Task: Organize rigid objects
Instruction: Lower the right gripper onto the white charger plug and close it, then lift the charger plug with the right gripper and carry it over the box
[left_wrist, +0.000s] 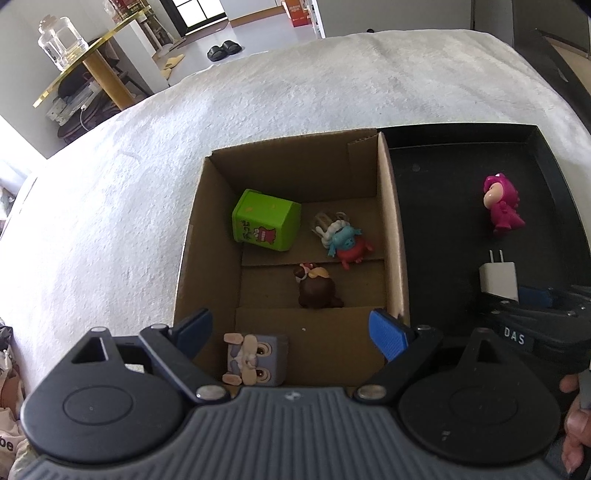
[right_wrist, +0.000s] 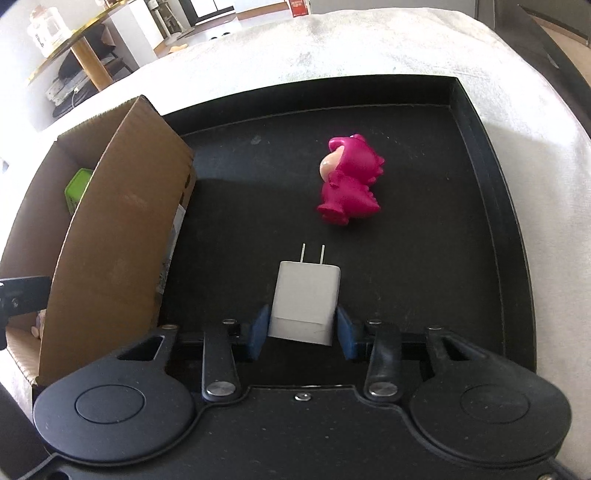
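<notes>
Our right gripper (right_wrist: 301, 334) has its blue pads on either side of a white charger (right_wrist: 304, 301), prongs pointing away from us. The pads sit at the charger's lower sides; we cannot tell whether they press it or stand just clear, nor whether the charger is lifted or lies on the black tray (right_wrist: 491, 206).

Our left gripper (left_wrist: 291, 334) hovers over an open cardboard box (left_wrist: 391, 236), its jaws spread wide and holding nothing. Directly below them, in the near end of the box, lies a grey cube toy (left_wrist: 255, 360) with a face. Further in lie a brown figure (left_wrist: 317, 290), a blue and red figure (left_wrist: 345, 238) and a green cube (left_wrist: 266, 219).

The box stands just left of the tray, touching it. On the tray, beyond the charger, a pink figure (right_wrist: 349, 181) lies on its side. Both box and tray rest on a white cloth (left_wrist: 147, 147).

We judge the step in hand to be picking up the charger, with four toys already boxed and two things left on the tray. The next move seems to call for a firm squeeze on the smooth sides, then a lift high enough to clear the box's tall wall.

Readable writing: "DAS" on a label on the right gripper's body, seen from the left camera. The green cube bears a printed label with a red monster; its lettering is too small to read.
</notes>
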